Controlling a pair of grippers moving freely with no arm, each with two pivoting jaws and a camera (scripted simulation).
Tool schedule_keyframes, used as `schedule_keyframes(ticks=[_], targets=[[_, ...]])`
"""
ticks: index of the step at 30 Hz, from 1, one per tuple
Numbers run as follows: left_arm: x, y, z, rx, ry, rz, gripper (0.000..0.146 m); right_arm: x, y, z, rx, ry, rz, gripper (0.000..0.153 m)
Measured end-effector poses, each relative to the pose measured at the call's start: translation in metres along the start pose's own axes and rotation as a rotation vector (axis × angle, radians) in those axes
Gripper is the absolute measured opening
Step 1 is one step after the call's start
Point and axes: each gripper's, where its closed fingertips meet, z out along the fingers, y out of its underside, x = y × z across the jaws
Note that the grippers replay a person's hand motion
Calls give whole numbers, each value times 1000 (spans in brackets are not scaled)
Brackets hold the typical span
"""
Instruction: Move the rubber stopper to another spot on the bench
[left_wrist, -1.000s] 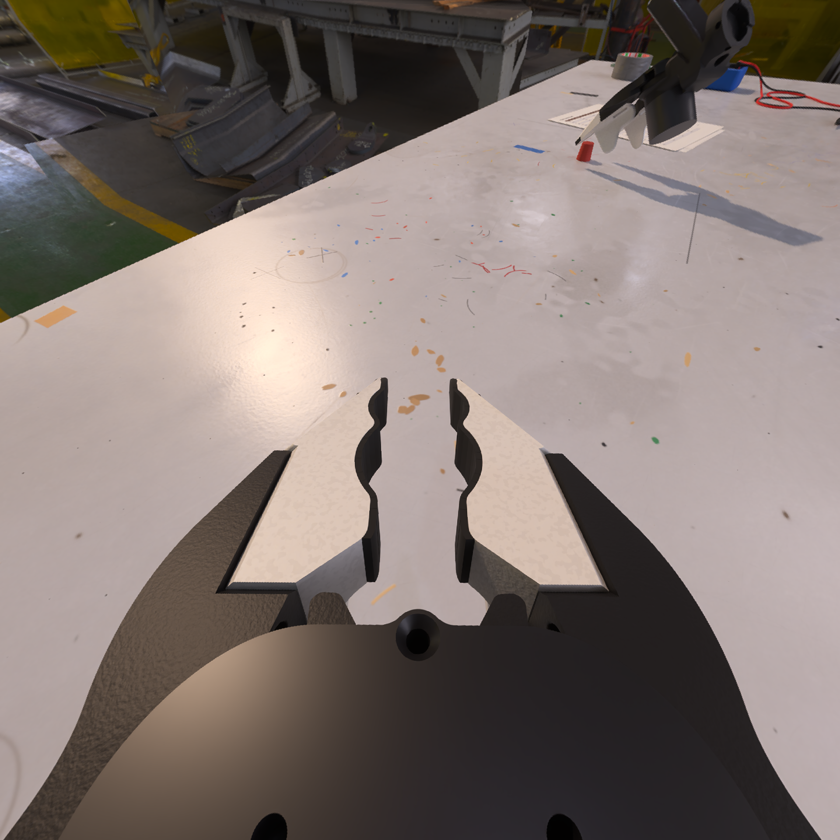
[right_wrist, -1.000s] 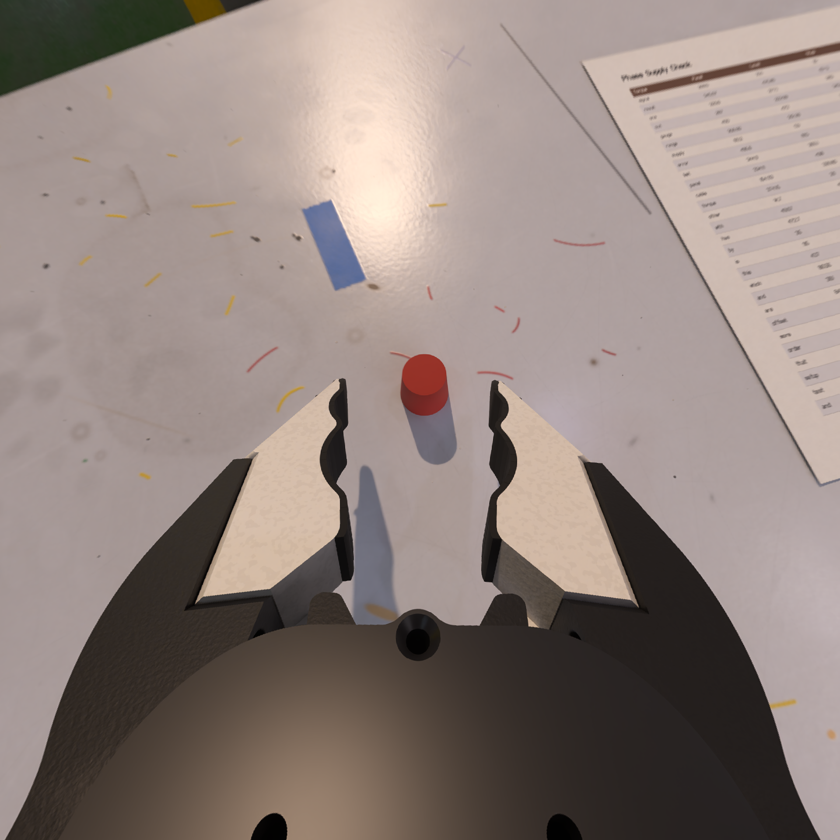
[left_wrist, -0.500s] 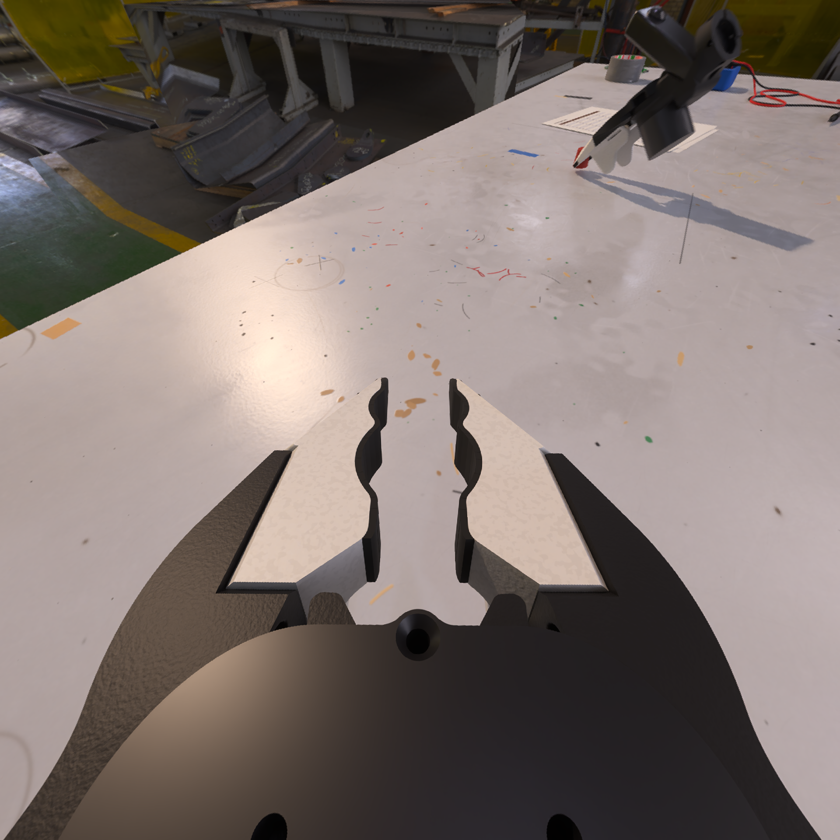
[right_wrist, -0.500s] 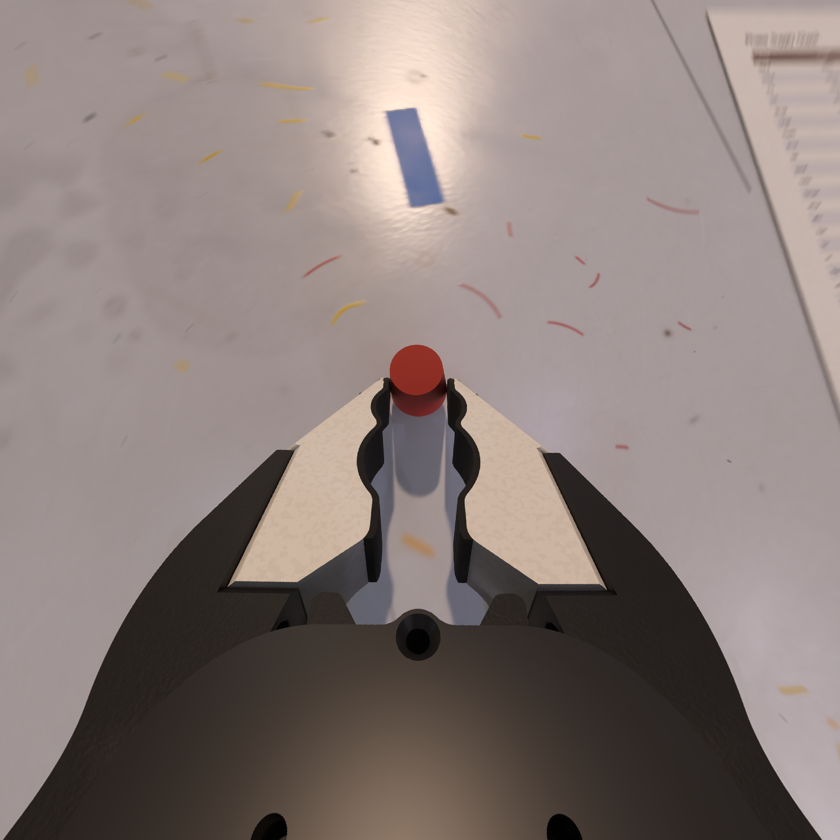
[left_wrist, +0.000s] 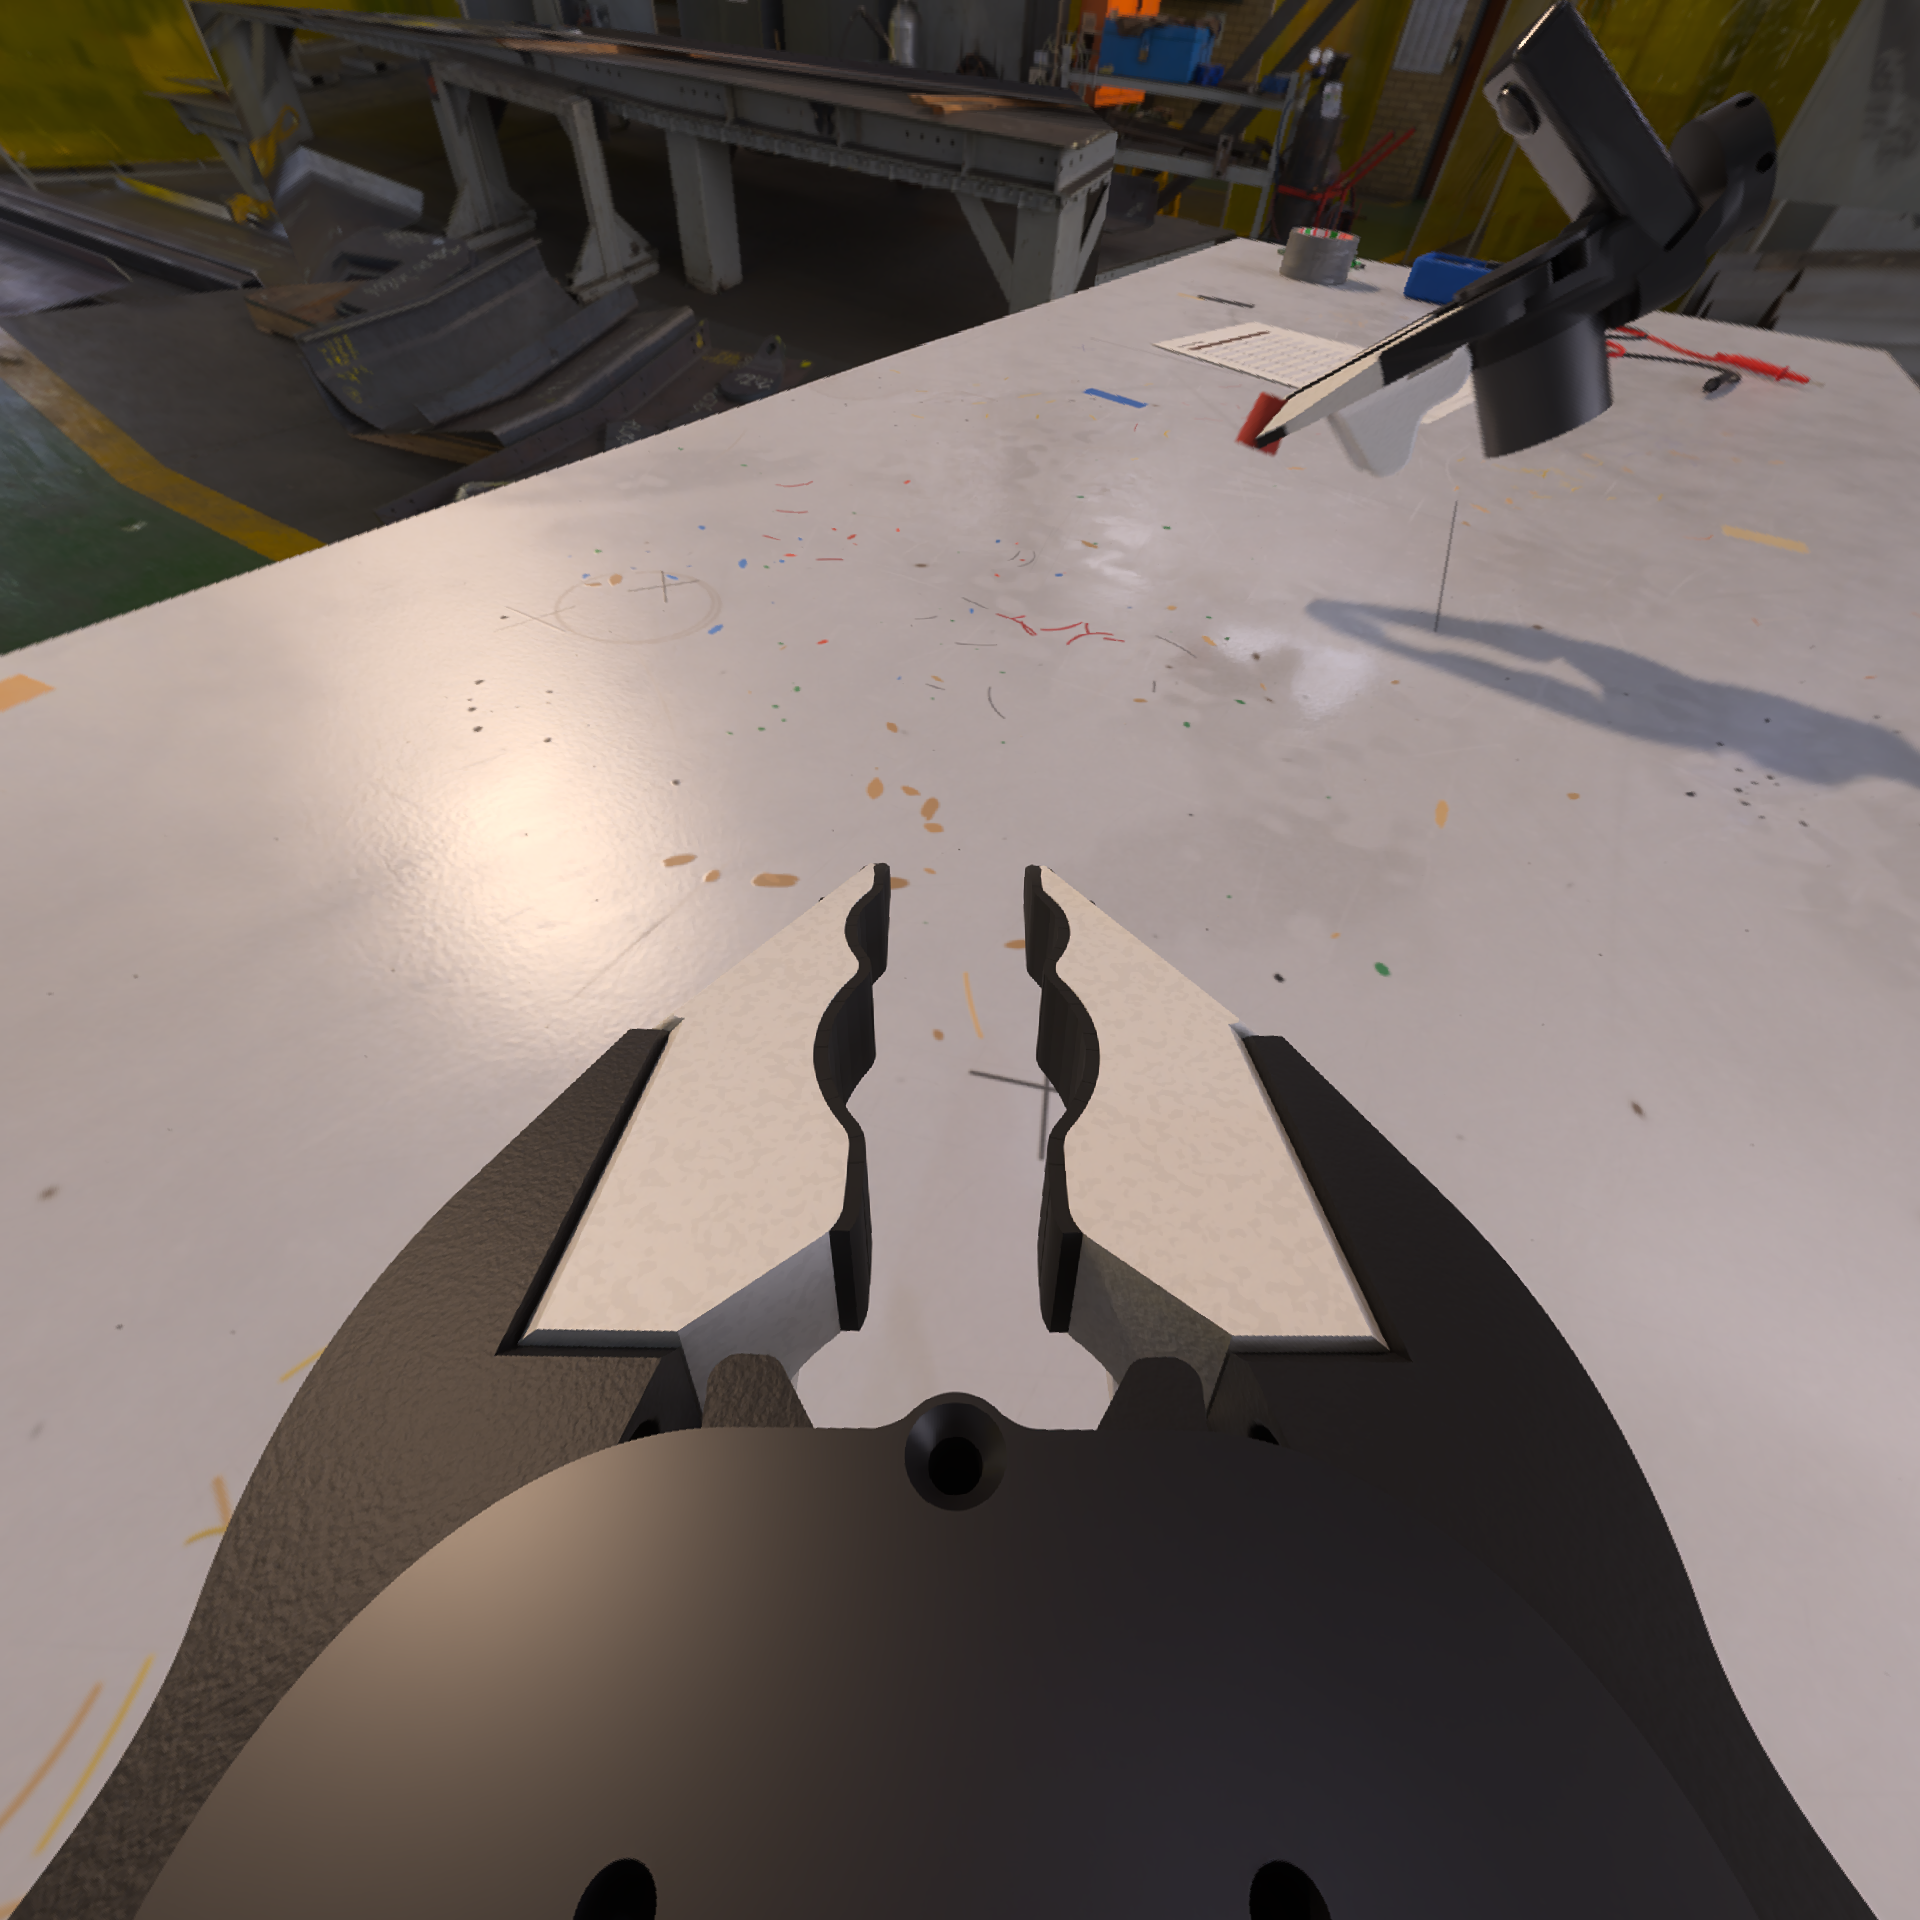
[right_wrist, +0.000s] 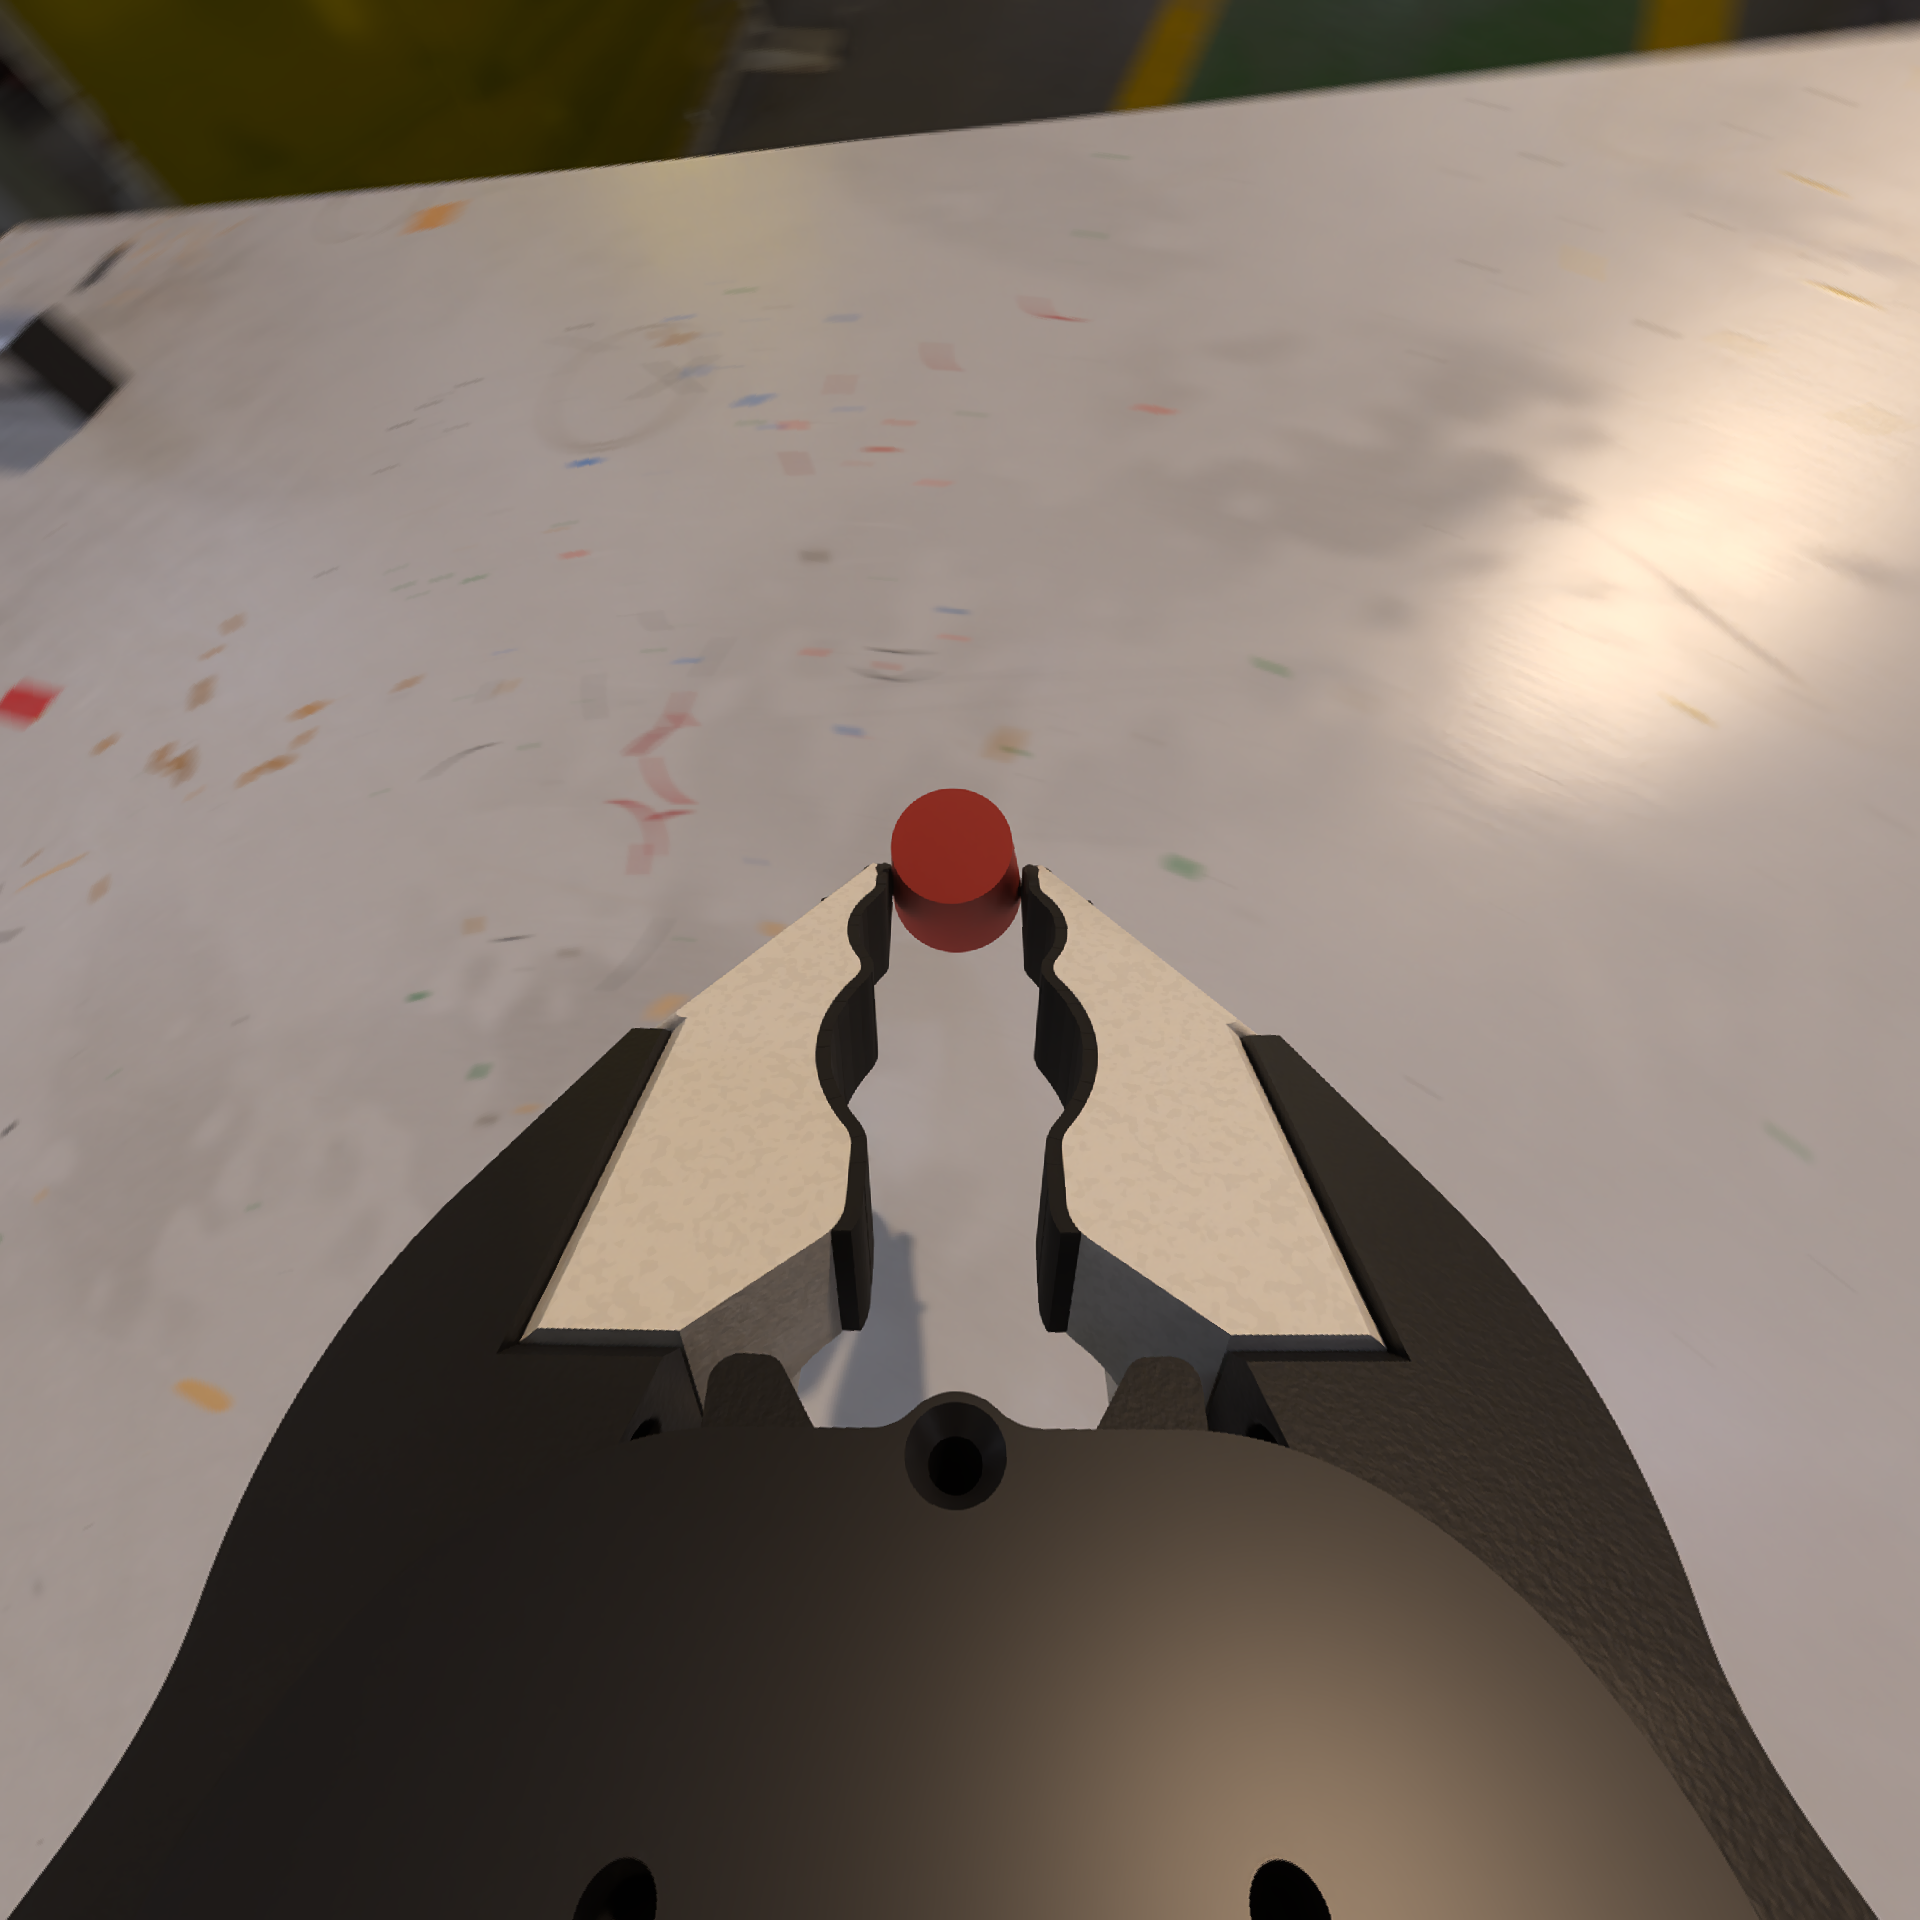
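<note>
Rubber stopper (right_wrist: 953, 868) apparently above white, speckled bench (right_wrist: 1351, 935).

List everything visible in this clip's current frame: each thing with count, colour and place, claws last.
rubber stopper: 1, red, pinched between the right claw's fingertips, lifted off the bench
bench: 1, white, speckled with paint marks, under both claws
printed sheet: 1, white, far end of bench
blue tape strip: 1, blue, flat on bench near the sheet
tape roll: 1, grey, far edge of bench
blue tray: 1, blue, far edge beside the roll
cables: red and black, far right of bench
left claw: 1, black with cream fingers, slightly open, empty
right claw: 1, same colours, shut on the stopper
</note>
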Motion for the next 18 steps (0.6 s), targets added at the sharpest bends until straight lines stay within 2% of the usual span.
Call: schedule_keyframes(ticks=[4, 7, 11, 18], targets=[[3, 1, 0, 11, 7, -21, 26, -105, -1, 56, -71, -161, -256, 25], [6, 3, -3, 4, -1, -4, 26, -151, 14, 102, -183, -203, -425, 25], [-4, 15, -12, -41, -53, 4, 26, -181, 23, 136, -239, -259, -452, 25], [-34, 27, -18, -31, -92, -71, 27, -183, 29, 146, -269, -269, -437, 25]])
